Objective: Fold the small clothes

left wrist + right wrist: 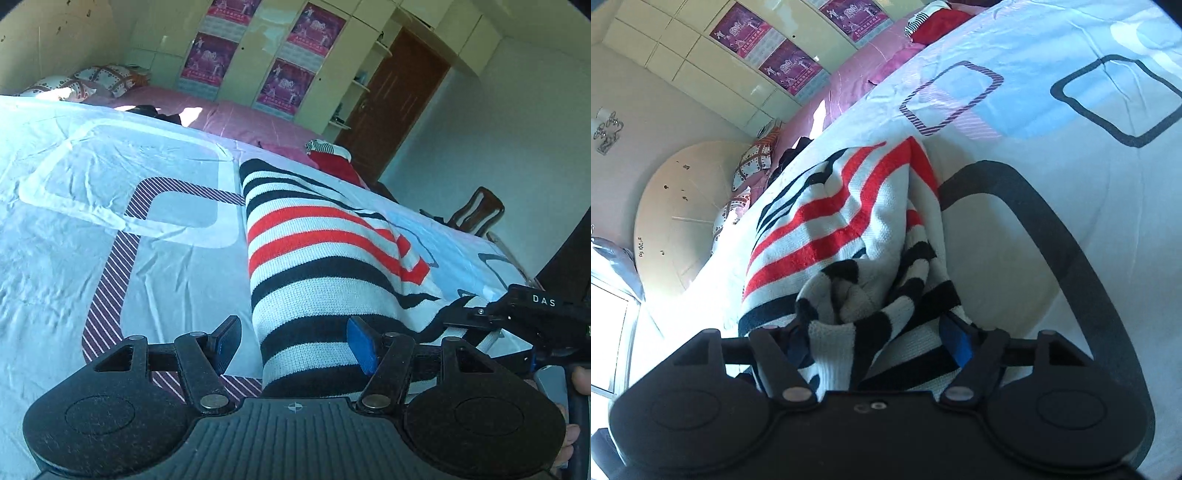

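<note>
One striped knit garment (pixel 314 258), banded in white, black and red, lies on the bed sheet (pixel 74 258), which is pale blue-white and printed with rounded squares. In the left wrist view two red bands cross the garment's middle, with black bands above and below them, and one corner of the knit is folded over toward the right. The left gripper (pixel 295 343) sits at the garment's near edge with its jaws apart: one blue-padded finger rests on the knit, the other stands over bare sheet just beside the fabric's edge. The right gripper (pixel 879 343) shows in its own view with a bunched wad of the black-and-white part gathered between its jaws; the fabric fills the gap and the jaws look clamped on it, with both blue pads pressed against the cloth. The same gripper appears at the right edge of the left wrist view, near the garment's near right corner. Farther off, a second heap of clothes (pixel 332 155), red with striped trim, lies at the far edge of the sheet. On the cupboard doors (pixel 251 55) behind the bed hang four purple posters (pixel 210 55), and two patterned pillows (pixel 107 79) lie at the head of the pink bedding.
</note>
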`<act>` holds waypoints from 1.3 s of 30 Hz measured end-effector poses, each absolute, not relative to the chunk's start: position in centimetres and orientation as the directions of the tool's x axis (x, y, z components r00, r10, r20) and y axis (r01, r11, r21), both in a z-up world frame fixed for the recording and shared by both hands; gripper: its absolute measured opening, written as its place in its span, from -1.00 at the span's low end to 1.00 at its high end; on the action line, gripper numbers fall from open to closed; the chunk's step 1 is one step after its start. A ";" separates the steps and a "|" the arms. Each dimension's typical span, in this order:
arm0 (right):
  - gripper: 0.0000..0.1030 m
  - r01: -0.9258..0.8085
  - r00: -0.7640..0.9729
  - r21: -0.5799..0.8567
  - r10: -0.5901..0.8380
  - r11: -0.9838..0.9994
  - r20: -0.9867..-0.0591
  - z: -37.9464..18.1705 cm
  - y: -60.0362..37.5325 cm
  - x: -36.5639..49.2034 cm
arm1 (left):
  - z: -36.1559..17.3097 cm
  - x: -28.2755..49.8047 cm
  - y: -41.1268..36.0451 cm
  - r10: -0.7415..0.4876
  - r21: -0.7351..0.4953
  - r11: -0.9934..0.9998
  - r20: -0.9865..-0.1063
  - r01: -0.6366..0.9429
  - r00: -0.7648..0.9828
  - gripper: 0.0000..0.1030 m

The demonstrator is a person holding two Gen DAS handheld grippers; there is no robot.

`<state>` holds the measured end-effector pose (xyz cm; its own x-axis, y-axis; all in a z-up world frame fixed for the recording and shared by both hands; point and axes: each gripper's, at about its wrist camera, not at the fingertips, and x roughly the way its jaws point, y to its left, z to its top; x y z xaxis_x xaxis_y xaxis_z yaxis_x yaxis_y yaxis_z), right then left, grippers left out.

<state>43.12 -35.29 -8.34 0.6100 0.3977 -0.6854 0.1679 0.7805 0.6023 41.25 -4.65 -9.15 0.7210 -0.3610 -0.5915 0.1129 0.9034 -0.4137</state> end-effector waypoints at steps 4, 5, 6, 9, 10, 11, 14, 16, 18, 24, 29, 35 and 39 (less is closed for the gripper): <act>-0.44 0.091 0.645 0.582 0.397 0.808 -0.653 -7.9 -34.3 43.2 | -9.3 41.1 -4.3 -0.362 -0.433 0.895 -0.570 0.105 0.737 0.21; -0.46 0.029 0.679 0.608 0.431 0.793 -0.594 -7.2 -34.1 42.9 | -9.2 41.0 -4.2 -0.357 -0.433 0.896 -0.564 0.102 0.745 0.21; -0.47 -0.021 0.700 0.606 0.445 0.795 -0.559 -6.5 -33.7 42.6 | -9.0 40.8 -3.8 -0.352 -0.439 0.893 -0.547 0.097 0.759 0.21; -0.48 -0.200 0.744 0.638 0.539 0.744 -0.395 -4.0 -33.0 41.6 | -8.4 40.2 -2.7 -0.340 -0.459 0.884 -0.495 0.091 0.800 0.21; -0.48 -0.243 0.750 0.655 0.567 0.715 -0.341 -3.6 -33.1 41.2 | -8.3 40.1 -2.4 -0.342 -0.469 0.878 -0.476 0.095 0.811 0.21; -0.48 -0.273 0.749 0.670 0.590 0.690 -0.302 -3.5 -33.3 40.9 | -8.2 40.2 -2.2 -0.346 -0.479 0.872 -0.462 0.098 0.816 0.21; -0.49 -0.247 0.763 0.696 0.578 0.674 -0.289 -5.8 -35.0 40.5 | -8.4 41.1 -2.3 -0.359 -0.478 0.872 -0.479 0.105 0.801 0.21; -0.49 -0.094 0.755 0.727 0.525 0.681 -0.393 -9.9 -37.2 40.9 | -9.0 41.6 -2.8 -0.367 -0.469 0.876 -0.504 0.109 0.781 0.21; -0.52 -0.012 0.719 0.763 0.536 0.646 -0.443 -13.0 -38.6 40.9 | -9.4 41.9 -3.4 -0.391 -0.471 0.873 -0.521 0.127 0.759 0.21; -0.38 -0.014 0.724 0.801 0.559 0.598 -0.404 -13.6 -39.0 40.7 | -10.5 41.9 -4.4 -0.402 -0.452 0.881 -0.561 0.140 0.723 0.21; -0.17 -0.025 0.728 0.771 0.541 0.636 -0.422 -12.3 -39.1 40.3 | -10.3 41.2 -4.1 -0.425 -0.457 0.873 -0.537 0.172 0.729 0.21; -0.54 -0.014 0.700 0.716 0.518 0.698 -0.492 -13.1 -40.0 40.2 | -12.3 41.4 -4.9 -0.430 -0.416 0.888 -0.604 0.194 0.671 0.21; -0.21 -0.059 0.732 0.706 0.511 0.706 -0.450 -10.6 -40.9 40.3 | -9.7 41.5 -4.3 -0.462 -0.444 0.864 -0.516 0.236 0.721 0.21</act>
